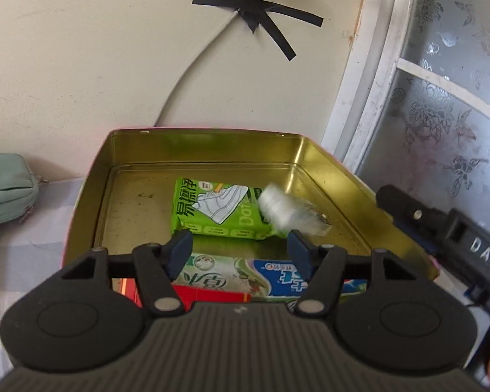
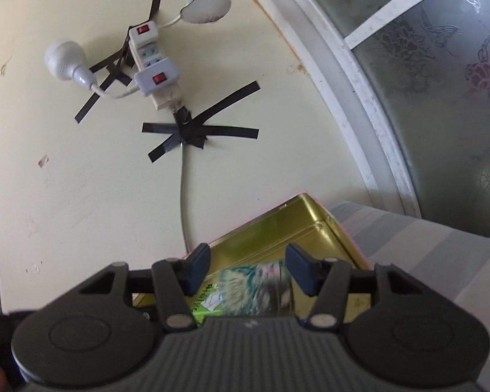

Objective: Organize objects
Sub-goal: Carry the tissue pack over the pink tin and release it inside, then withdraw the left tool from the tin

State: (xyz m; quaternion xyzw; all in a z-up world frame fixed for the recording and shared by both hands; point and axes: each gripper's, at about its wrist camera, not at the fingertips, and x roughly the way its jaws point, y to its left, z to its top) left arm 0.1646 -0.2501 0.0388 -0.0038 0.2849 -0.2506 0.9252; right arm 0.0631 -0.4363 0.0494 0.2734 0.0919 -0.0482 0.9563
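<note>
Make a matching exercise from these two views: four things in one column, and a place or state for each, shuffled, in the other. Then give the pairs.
Things
1. green wipes packet
2. blurred white object
3. pale green pouch
4. power strip

Places or states
A. fixed to the wall with black tape
B. lying flat on the floor of the gold tin
C. outside the tin, on the striped cloth to its left
D. smeared by motion, just past the packet's right end

Pairs: 1-B, 2-D, 3-C, 4-A
</note>
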